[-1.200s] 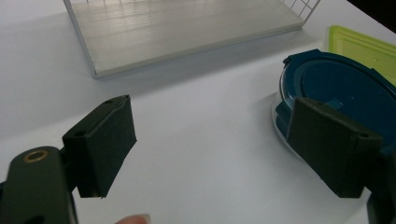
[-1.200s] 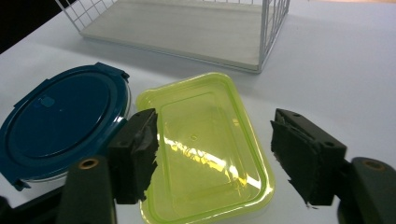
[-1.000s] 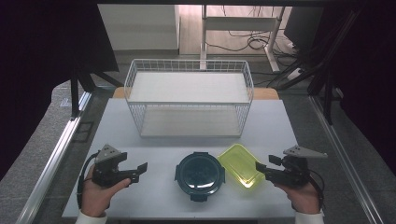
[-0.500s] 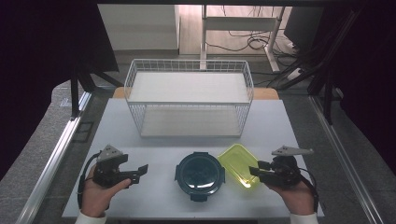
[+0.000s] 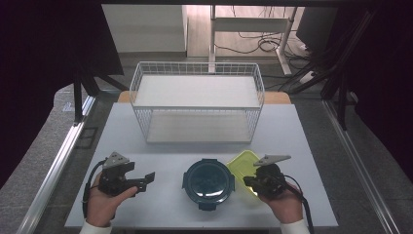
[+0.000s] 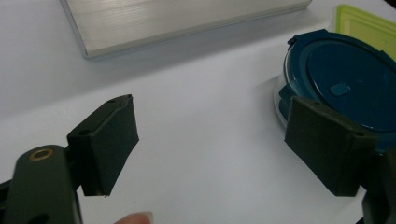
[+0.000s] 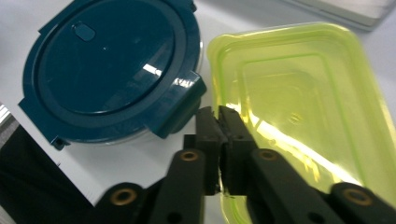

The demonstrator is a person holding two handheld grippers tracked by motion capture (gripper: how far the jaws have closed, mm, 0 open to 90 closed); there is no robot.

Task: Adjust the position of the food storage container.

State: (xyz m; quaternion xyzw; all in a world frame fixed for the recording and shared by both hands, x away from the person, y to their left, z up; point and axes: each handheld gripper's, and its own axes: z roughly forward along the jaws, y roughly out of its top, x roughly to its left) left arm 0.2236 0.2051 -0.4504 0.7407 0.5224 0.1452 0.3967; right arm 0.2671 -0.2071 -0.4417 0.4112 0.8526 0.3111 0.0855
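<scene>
The right gripper (image 5: 249,181) has its jaws pinched together on the near rim of the translucent yellow-green rectangular plastic lid (image 7: 299,93), with the round dark-teal lidded container (image 7: 112,70) just beside its tips. The left gripper (image 5: 146,179) rests with jaws spread wide and empty, the round container ahead of it and the white wire basket (image 5: 197,105) farther beyond on the white table (image 5: 160,204).

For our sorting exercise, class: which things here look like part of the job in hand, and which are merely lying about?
Likely in the job:
- yellow-green container, its edge gripped by the right gripper, jaws shut
- round blue lidded container beside it
- left gripper, jaws open, holding nothing
- white wire basket, empty, perhaps the destination

Lying about:
- cables on the floor beyond the table
</scene>
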